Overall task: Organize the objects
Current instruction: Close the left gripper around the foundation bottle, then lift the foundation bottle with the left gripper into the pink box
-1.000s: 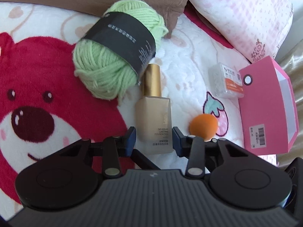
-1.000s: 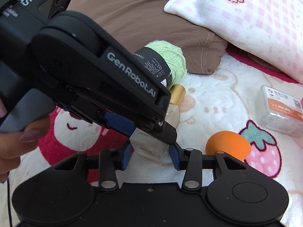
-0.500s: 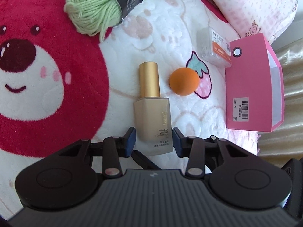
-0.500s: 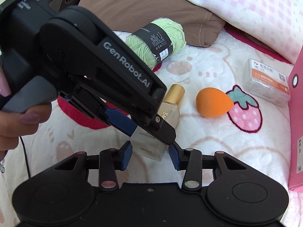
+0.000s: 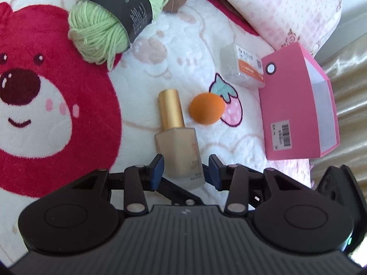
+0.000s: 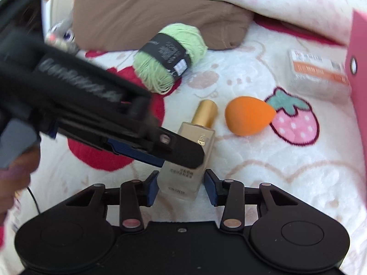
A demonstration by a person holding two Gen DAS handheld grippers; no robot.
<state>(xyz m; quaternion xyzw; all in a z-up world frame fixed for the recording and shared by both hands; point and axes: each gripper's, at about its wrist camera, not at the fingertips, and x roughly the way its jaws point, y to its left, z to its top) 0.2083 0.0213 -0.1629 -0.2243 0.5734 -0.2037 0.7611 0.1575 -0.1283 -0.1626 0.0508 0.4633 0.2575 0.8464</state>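
Observation:
A beige foundation bottle [image 5: 177,146] with a gold cap hangs above the blanket. My left gripper [image 5: 184,169] is shut on its lower body. In the right wrist view the left gripper's finger [image 6: 188,153] crosses the bottle [image 6: 207,135] from the left. My right gripper [image 6: 182,188] brackets the bottle's base; its jaws are closing, and a small gap still shows on each side. An open pink box [image 5: 291,105] stands at the right.
Green yarn [image 5: 103,32], an orange sponge [image 5: 206,107] and a clear plastic box [image 5: 243,68] lie on the bear blanket [image 5: 45,114]. A brown pillow [image 6: 149,6] and a pink check pillow [image 5: 275,6] line the far side. A hand [image 6: 13,178] holds the left gripper.
Both grippers have drifted over the blanket with the bottle. The bottle now leans a little in the left jaws. The right jaws have narrowed slightly around its base.

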